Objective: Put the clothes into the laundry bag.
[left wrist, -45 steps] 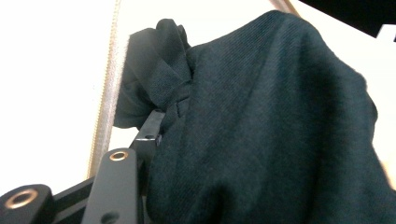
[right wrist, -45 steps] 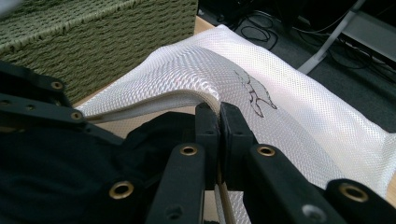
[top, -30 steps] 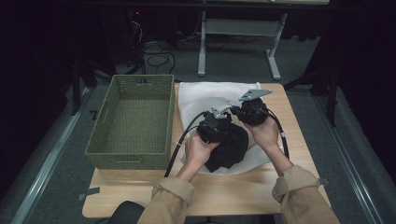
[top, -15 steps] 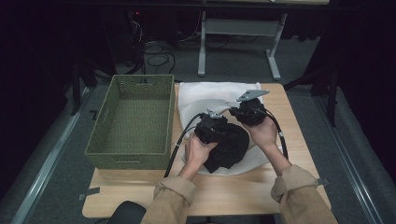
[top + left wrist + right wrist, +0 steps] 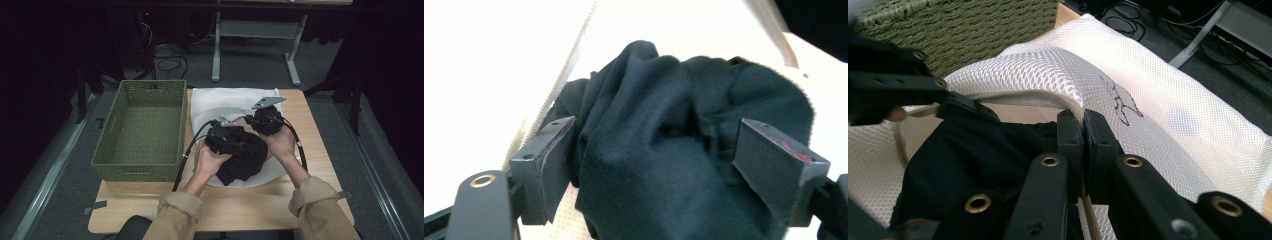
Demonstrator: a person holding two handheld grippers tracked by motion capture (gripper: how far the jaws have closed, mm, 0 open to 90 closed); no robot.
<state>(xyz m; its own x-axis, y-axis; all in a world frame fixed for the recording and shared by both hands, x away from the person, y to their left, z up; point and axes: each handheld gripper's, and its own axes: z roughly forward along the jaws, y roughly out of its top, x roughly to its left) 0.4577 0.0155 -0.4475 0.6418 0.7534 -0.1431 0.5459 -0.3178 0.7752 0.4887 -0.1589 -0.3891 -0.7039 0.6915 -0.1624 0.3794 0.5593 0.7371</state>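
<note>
A black garment (image 5: 246,162) lies bunched in the mouth of a white mesh bag (image 5: 220,102) on the wooden table. My left gripper (image 5: 234,145) sits over the garment. Its jaws have just been opening and stand wide on either side of the black garment (image 5: 664,150), with the pads off the cloth. My right gripper (image 5: 254,121) is beside it. In the right gripper view, my right gripper (image 5: 1083,117) is shut on the raised rim of the mesh bag (image 5: 1158,100), holding it up over the garment (image 5: 968,160).
A green woven basket (image 5: 142,127) stands to the left of the bag, close to the left hand. Bare table (image 5: 250,207) runs along the front edge. Cables and a table frame (image 5: 255,35) lie on the floor beyond.
The left hand has shifted slightly over the garment. The right hand has kept still on the bag's rim.
</note>
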